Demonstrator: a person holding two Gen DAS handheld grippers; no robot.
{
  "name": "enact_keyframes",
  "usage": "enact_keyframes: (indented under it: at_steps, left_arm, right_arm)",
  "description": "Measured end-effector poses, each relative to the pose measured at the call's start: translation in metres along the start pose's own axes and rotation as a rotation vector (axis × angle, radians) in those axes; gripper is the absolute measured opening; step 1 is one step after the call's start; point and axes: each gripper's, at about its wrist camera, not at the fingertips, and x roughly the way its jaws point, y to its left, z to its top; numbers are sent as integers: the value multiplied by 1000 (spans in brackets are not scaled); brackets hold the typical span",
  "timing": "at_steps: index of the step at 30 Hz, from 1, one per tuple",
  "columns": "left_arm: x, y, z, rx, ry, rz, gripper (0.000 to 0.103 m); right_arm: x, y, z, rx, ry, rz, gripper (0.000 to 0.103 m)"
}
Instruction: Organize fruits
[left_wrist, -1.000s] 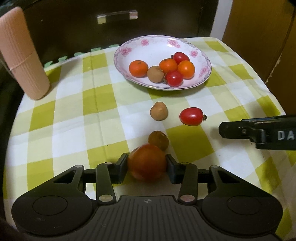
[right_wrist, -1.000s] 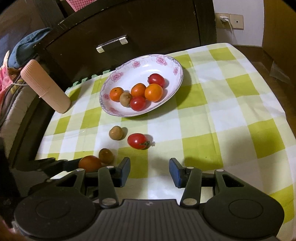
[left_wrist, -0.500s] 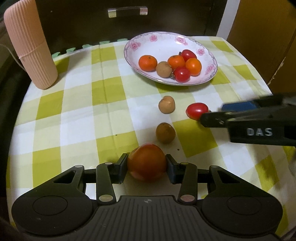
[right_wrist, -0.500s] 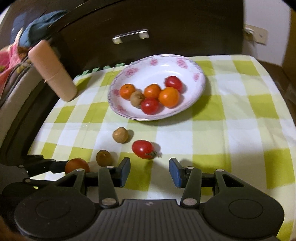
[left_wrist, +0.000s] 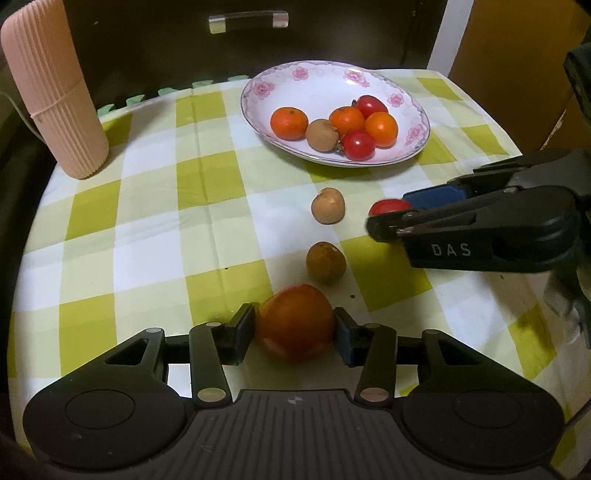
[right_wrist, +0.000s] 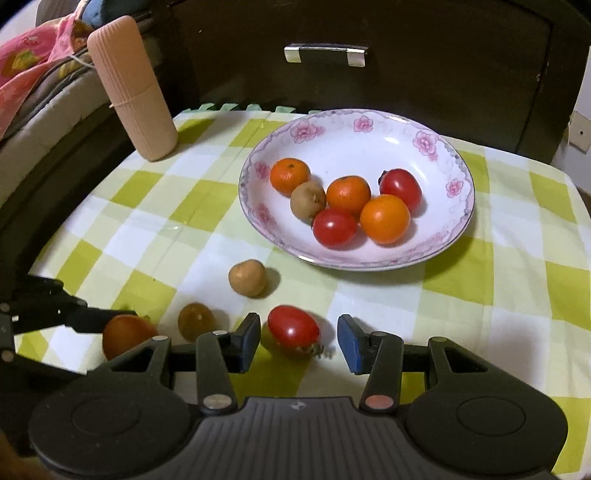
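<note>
My table (left_wrist: 159, 206), under its green-and-white checked cloth, carries everything. Since a second ago my right claw (right_wrist: 299, 338) has slid in across the cloth and sunk lower, rolling level as it went, so the small red tomato (right_wrist: 293, 329) that lay ahead of it now sits between its fingers. Those jaws have just been closing, yet there is bare cloth on both sides of the tomato, with the wider gap by the blue pad (right_wrist: 349, 343); nothing is gripped. In the left view that claw reaches in from the table's right edge, with the tomato (left_wrist: 388, 207) peeking past its tip.

My left claw (left_wrist: 294, 330) has kept its place near the front edge. Its jaws have just been opening a little, and the big orange-red tomato (left_wrist: 295, 325) between them still touches both pads, so I hold it clamped.

The ribbed pink tube (left_wrist: 51, 92) stands upright at the back left corner. The flowered plate (right_wrist: 369, 147) sits toward the back edge, right of the middle, holding three oranges, two red tomatoes and one brown fruit in a cluster.

Two brown fruits lie loose on the cloth between the plate and my claws: the paler one (right_wrist: 247, 277) nearer the plate, the darker one (right_wrist: 195, 320) just beyond the big tomato.
</note>
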Motion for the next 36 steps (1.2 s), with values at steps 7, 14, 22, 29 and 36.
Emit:
enact_keyframes:
  at_steps: [7,14,22,29,36]
  left_arm:
    - [0,1,2,-13,-7,4,52]
    - [-4,3,0,-18,-5,7,50]
    - [-14,2,-3,-5,-2,16,50]
    - [-14,1,-10,-4,19,15,51]
    - [-11,6,-10,-27,33,17,51]
  right_arm:
    - [-7,4,-6,19,24,-43,25]
    - [-18,2,-14,56,22,-35,24]
    - [-38,12,-29,82,23,-30,21]
    - [-40,18,-44,84,53,-31,21]
    - [-42,16,-34,115,17,30,36]
